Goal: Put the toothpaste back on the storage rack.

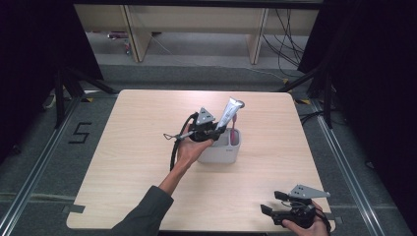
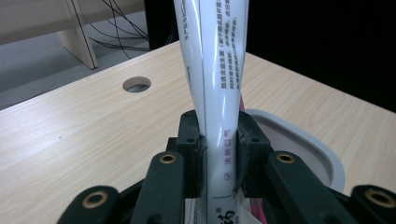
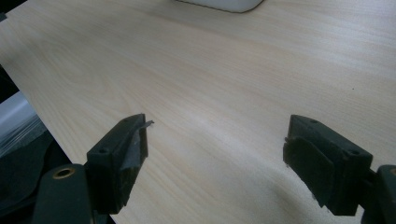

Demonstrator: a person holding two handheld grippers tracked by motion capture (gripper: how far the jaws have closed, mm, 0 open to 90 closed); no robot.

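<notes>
The left gripper [image 1: 218, 129] is clamped on a toothpaste tube [image 1: 229, 112] near the middle of the tabletop [image 1: 137, 147], directly over a light grey holder cup [image 1: 223, 150]. The tube is white and silver-grey, long and flattened, tilted so its crimped upper end leans away to the right in the high view. In the left gripper view, the tube [image 2: 217, 93] stands between the two black jaws, pinched at its lower part, with columns of small dark print down one face and red characters near the grip line. A seam line runs the length of the tube. The lower end sits at or inside the cup's mouth; contact with the cup cannot be told. A pink-red item [image 1: 234, 129] stands in the cup just beside the tube. The cup's pale rounded rim [image 2: 322, 149] appears behind the jaws. The right gripper [image 1: 273, 202] rests low at the near right corner of the tabletop, jaws well apart, nothing between them, bare wood grain beneath.
</notes>
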